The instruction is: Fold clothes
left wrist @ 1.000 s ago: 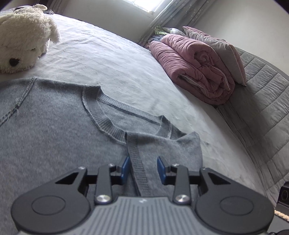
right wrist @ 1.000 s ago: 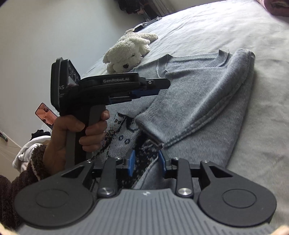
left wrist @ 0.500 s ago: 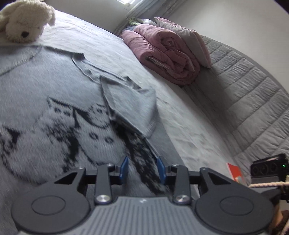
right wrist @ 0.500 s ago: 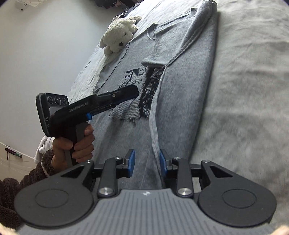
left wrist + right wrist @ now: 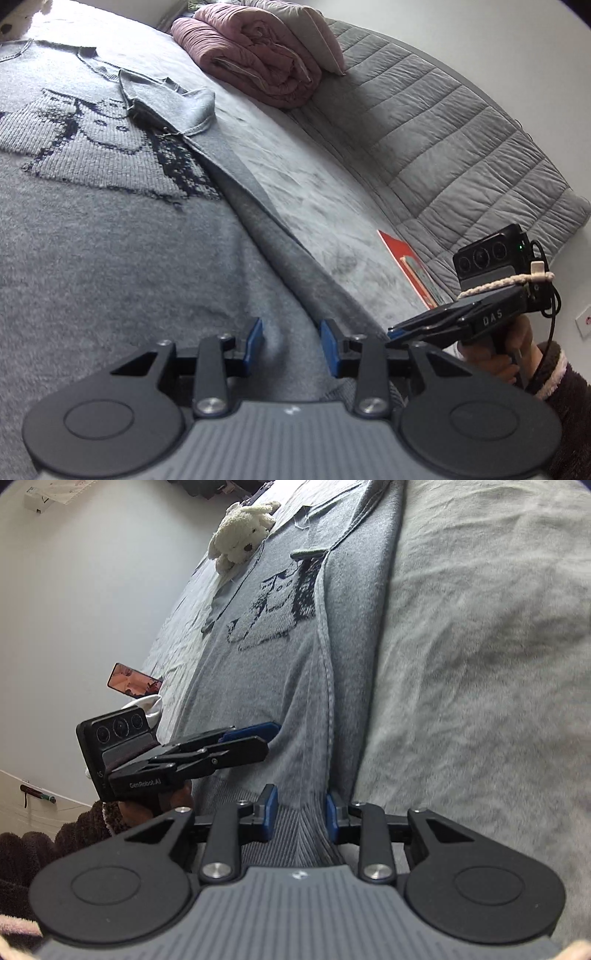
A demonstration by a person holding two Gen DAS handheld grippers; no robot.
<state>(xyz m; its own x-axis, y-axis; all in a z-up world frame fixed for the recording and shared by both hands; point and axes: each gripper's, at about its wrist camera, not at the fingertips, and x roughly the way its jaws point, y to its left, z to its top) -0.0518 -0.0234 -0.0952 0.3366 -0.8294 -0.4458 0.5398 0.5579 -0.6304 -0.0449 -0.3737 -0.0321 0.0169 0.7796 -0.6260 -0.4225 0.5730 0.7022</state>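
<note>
Both grippers (image 5: 291, 345) (image 5: 300, 810), jaws spread over the sweater (image 5: 110, 236) hem between them; shallow pinches would let the knit slip free.

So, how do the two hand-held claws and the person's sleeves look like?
Both claws, left and right, are black with blue finger pads and grey ribbed bodies. The right one reads "DAS", with a cord and black cable; the left one reads "GenRobot.AI". Fuzzy dark brown sleeves.
</note>
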